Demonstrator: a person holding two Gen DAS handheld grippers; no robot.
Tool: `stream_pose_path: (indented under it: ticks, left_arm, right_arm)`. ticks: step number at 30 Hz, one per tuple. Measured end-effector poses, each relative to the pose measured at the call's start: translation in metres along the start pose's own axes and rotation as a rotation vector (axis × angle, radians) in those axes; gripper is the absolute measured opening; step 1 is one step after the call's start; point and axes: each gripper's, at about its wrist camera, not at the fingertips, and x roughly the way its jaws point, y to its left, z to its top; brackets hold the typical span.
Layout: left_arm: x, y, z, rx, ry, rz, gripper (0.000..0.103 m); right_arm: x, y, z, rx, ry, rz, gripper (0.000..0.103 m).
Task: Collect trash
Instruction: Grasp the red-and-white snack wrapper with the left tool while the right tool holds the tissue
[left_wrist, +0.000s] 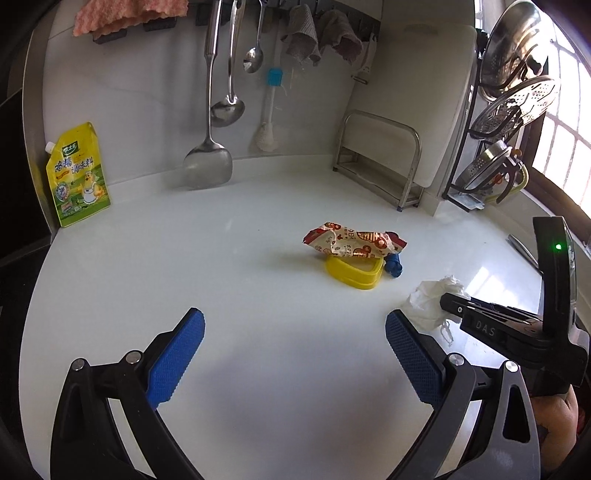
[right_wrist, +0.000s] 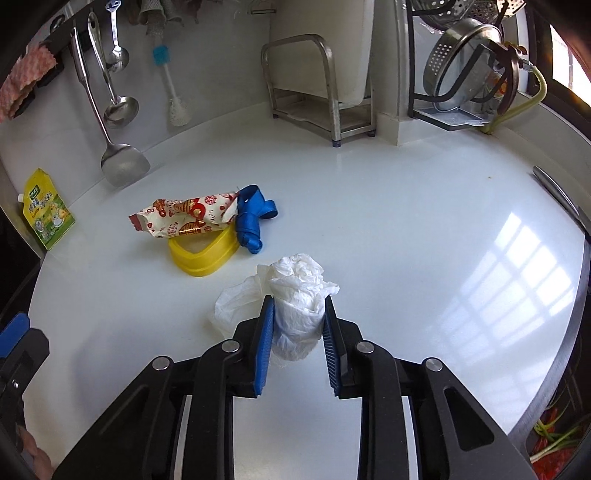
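The right gripper has its blue fingers pressed against both flanks of a crumpled white plastic bag on the white desk; the wad bulges up and forward past the fingertips, with a loose flap trailing to their left. The left gripper hangs with fingers spread wide and nothing between them. Ahead of both lie the rest of the litter: a red-and-white snack wrapper draped across a yellow plastic tray, its long axis running left to right, with a blue deflated balloon touching the tray's right edge. That cluster sits straight ahead of the empty left gripper, which seems better placed to take it.
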Motion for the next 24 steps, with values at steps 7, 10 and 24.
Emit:
stream_pose_path:
  ticks: [7,10,24]
  left_arm:
    - [0.037,-0.014,0.018,0.038,0.011,-0.045,0.096]
    - [0.053,-0.015,0.025,0.068,0.01,-0.044,0.096]
    - [0.117,-0.009,0.055,0.128,0.073,-0.09,0.096]
  right_arm:
    - [-0.016,-0.04,-0.005,0.023,-0.006,0.04,0.024]
    - [-0.019,-0.052,-0.007,0.037,-0.008,0.058,0.025]
    - [-0.022,-0.071,-0.002,0.075,-0.032,0.141,0.025]
